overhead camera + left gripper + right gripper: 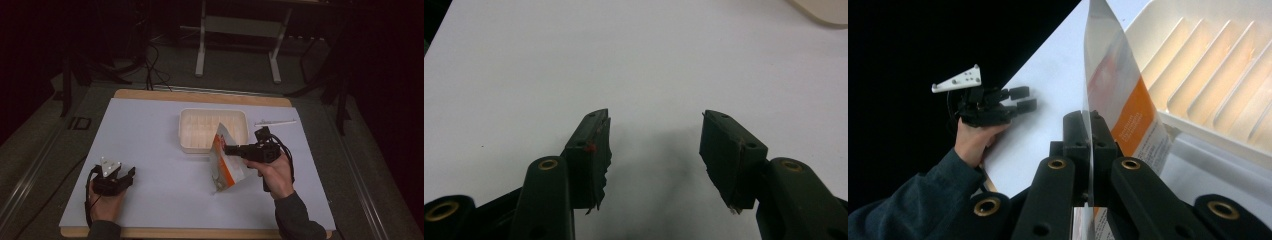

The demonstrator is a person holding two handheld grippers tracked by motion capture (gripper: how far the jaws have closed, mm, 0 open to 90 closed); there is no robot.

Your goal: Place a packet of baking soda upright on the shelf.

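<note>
dim room | lit tabletop | soft shadows | near parts blurred

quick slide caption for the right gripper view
Right gripper clamps a white-and-orange packet beside the ribbed tray.

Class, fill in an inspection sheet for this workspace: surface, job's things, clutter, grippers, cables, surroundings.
Surface: white sheet on a wooden table.
Job's things: orange-and-white pouch, held up on edge; ribbed cream tray behind it.
Clutter: thin white stick right of the tray.
Grippers: left gripper open, holding nothing; right gripper shut on the pouch.
Cables: one trails from each gripper; more on the floor.
Surroundings: dark room, white stand behind.
</note>
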